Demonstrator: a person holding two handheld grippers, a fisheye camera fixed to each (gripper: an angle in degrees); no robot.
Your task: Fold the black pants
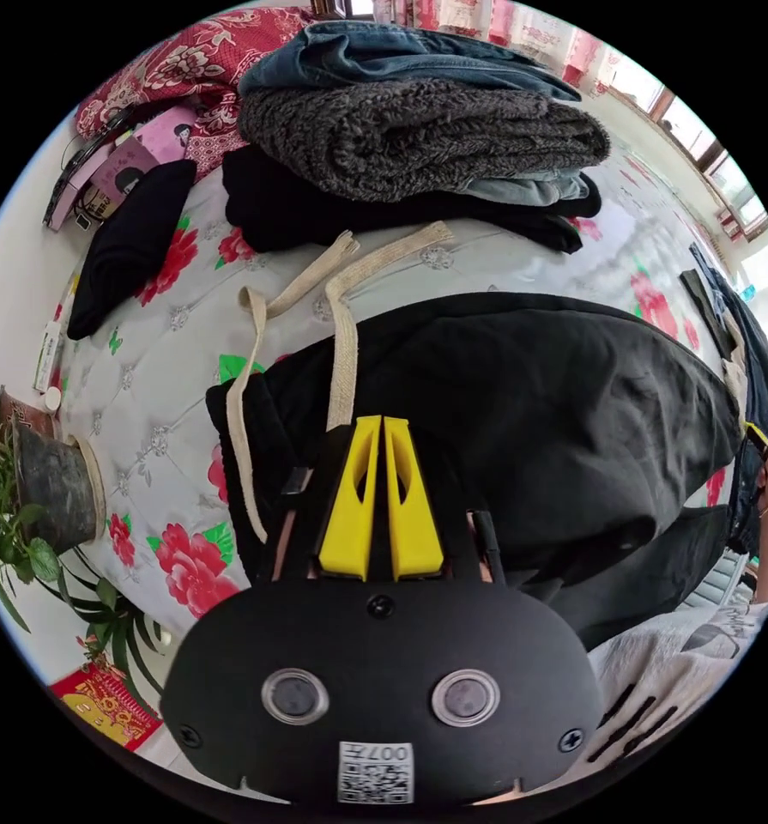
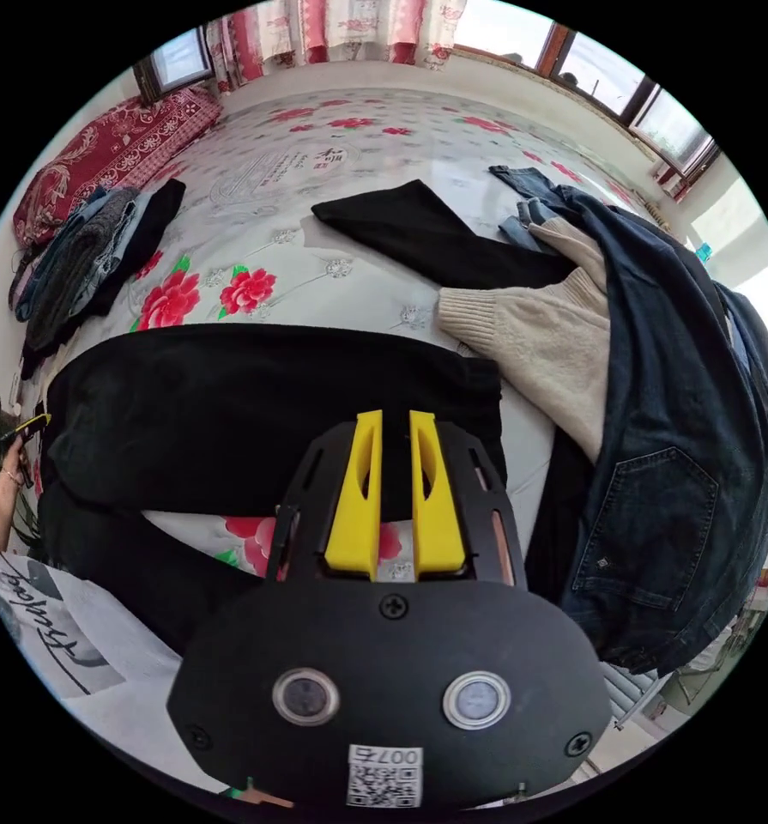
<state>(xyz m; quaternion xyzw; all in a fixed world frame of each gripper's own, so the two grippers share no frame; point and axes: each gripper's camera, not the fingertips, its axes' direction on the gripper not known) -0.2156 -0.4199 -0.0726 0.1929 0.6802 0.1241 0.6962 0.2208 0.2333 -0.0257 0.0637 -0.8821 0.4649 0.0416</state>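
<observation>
Left gripper view: the left gripper [image 1: 382, 422] sits low centre, yellow jaws nearly together at the waist edge of the black pants [image 1: 529, 412]; whether cloth is caught between them I cannot tell. A beige drawstring [image 1: 342, 360] trails up from the waistband across the floral bedspread [image 1: 156, 412]. Far left edge, a potted plant [image 1: 40, 489] stands beside the bed. Beyond the pants, top centre, a folded stack [image 1: 418, 142] of grey knit, denim and black cloth, with a red patterned pillow [image 1: 203, 60] behind it.

Right gripper view: the right gripper [image 2: 394, 421] has its jaws a narrow gap apart, tips over the pants' [image 2: 263, 412] near edge; a grip is not clear. To the right, a cream sweater [image 2: 538, 343] lies under dark jeans [image 2: 684, 412]. Farther up, another black garment [image 2: 426, 232] lies flat. Windows [image 2: 624, 86] and curtains [image 2: 349, 21] line the far wall.
</observation>
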